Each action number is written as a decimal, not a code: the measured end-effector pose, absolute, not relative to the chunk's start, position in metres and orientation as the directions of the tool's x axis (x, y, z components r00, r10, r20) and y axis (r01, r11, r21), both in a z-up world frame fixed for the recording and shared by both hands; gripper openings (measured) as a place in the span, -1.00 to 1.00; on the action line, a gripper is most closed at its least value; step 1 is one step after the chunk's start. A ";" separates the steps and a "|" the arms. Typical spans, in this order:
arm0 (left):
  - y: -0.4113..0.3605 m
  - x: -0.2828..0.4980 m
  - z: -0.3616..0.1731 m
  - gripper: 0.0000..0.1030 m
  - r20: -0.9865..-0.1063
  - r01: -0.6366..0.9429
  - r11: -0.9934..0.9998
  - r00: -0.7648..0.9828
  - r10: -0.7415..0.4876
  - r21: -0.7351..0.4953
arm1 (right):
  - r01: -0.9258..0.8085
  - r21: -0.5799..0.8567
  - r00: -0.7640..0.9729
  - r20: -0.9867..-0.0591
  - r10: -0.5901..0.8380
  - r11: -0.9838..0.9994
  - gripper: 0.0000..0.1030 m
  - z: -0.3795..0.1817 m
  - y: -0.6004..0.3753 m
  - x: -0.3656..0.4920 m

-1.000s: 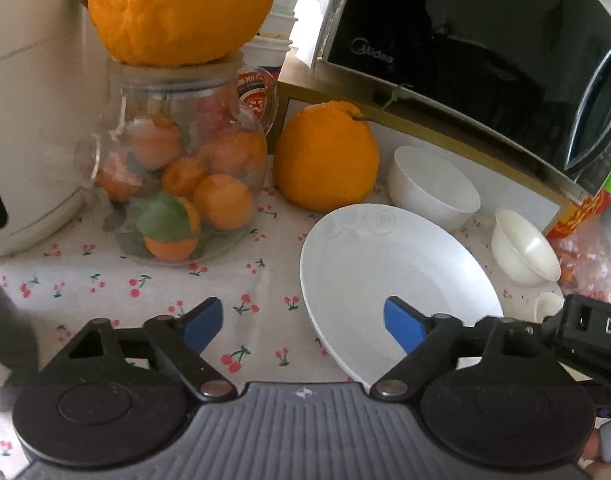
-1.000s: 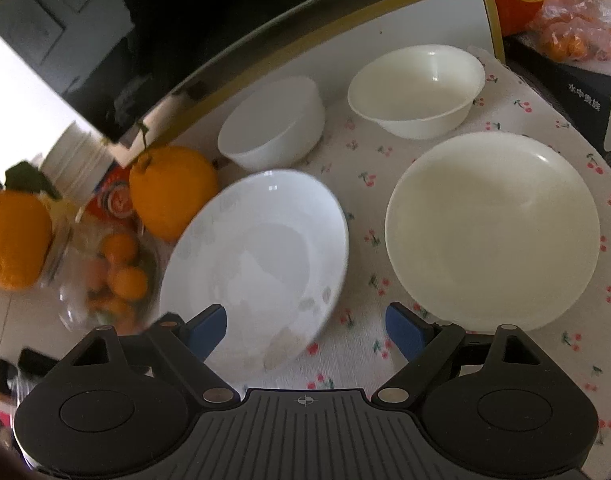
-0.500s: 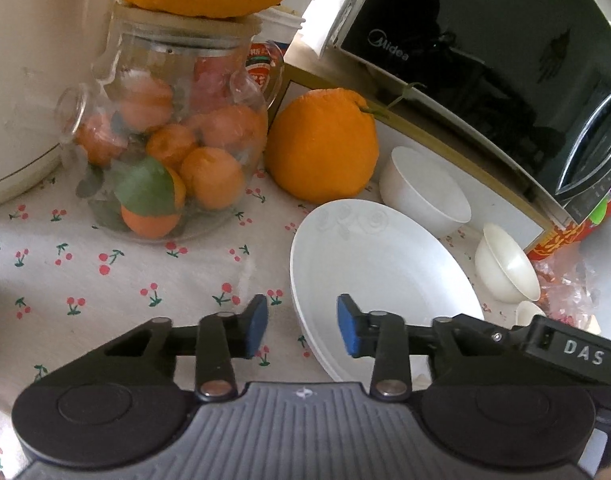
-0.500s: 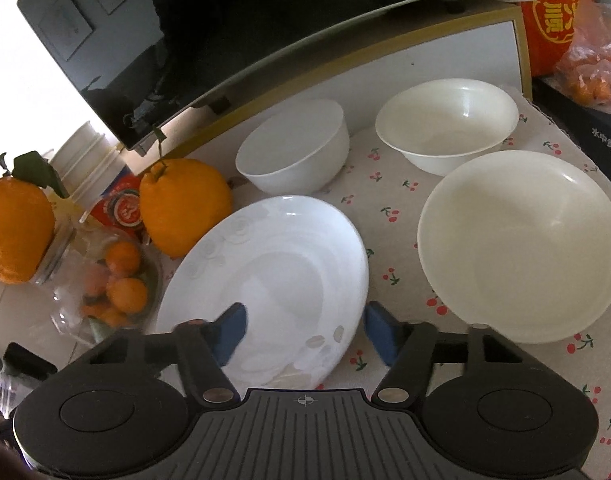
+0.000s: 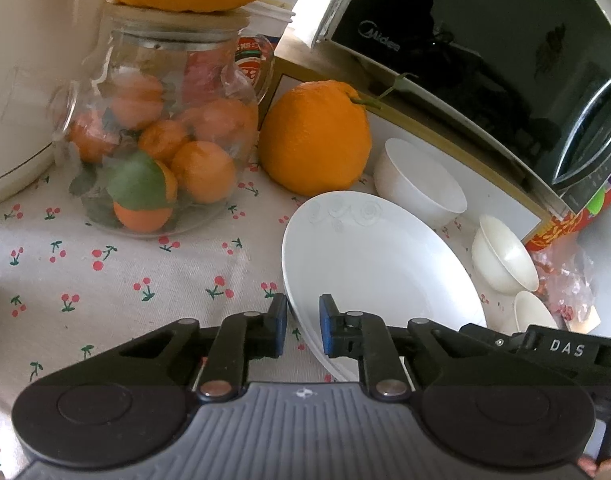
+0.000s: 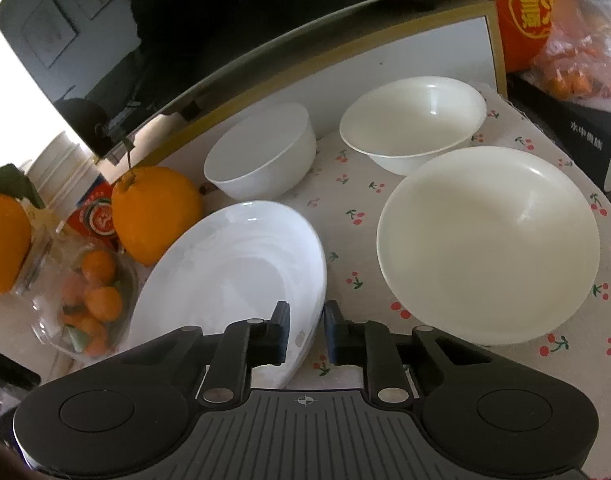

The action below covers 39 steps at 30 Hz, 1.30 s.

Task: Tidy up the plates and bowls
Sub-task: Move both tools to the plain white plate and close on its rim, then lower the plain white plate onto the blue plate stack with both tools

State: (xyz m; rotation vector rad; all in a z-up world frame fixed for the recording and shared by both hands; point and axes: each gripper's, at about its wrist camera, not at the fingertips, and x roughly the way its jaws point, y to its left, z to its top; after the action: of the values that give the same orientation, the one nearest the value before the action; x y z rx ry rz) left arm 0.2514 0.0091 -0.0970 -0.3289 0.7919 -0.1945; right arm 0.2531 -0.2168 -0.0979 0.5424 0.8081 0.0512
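A white plate with embossed flowers (image 5: 369, 264) sits on the cherry-print cloth; it also shows in the right wrist view (image 6: 233, 276). My left gripper (image 5: 302, 330) is shut on its left rim. My right gripper (image 6: 306, 332) is shut on its right rim, and the plate looks tilted. A cream plate (image 6: 487, 244) lies to the right. A white bowl (image 6: 261, 152) and a wider cream bowl (image 6: 413, 124) stand behind the plates; both also show in the left wrist view, white bowl (image 5: 419, 184) and cream bowl (image 5: 503, 260).
A large orange (image 5: 315, 138) and a glass jar of small oranges (image 5: 161, 144) stand left of the plate. A black microwave (image 5: 485, 52) on a white box fills the back. A red packet (image 6: 533, 4), a bag of fruit (image 6: 585, 52) and a black box (image 6: 585, 136) are at far right.
Both grippers moved in and closed from wide open onto opposite rims of the white flowered plate. The plate's right side has lifted slightly.
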 end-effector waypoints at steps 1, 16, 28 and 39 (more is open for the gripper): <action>0.008 0.251 -0.096 -0.70 -0.662 0.055 0.934 0.691 -0.290 -0.352 | 0.154 0.477 0.702 -0.669 0.244 0.865 -0.65 -0.096 -0.216 0.252; 0.012 0.237 -0.078 -0.70 -0.639 0.075 0.933 0.709 -0.297 -0.351 | 0.135 0.460 0.733 -0.642 0.224 0.878 -0.65 -0.071 -0.212 0.234; 0.016 0.207 -0.059 -0.70 -0.628 0.101 0.931 0.712 -0.314 -0.352 | 0.109 0.440 0.744 -0.630 0.220 0.891 -0.65 -0.047 -0.211 0.196; 0.014 0.160 -0.047 -0.70 -0.613 0.143 0.940 0.726 -0.313 -0.310 | 0.097 0.423 0.740 -0.636 0.219 0.901 -0.65 -0.034 -0.211 0.148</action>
State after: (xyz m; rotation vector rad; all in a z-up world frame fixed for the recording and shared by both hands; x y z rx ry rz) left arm 0.1603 0.0138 -0.0466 -0.2500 0.7174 -0.2539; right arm 0.1480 -0.2105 -0.0341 0.4543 0.7414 0.0698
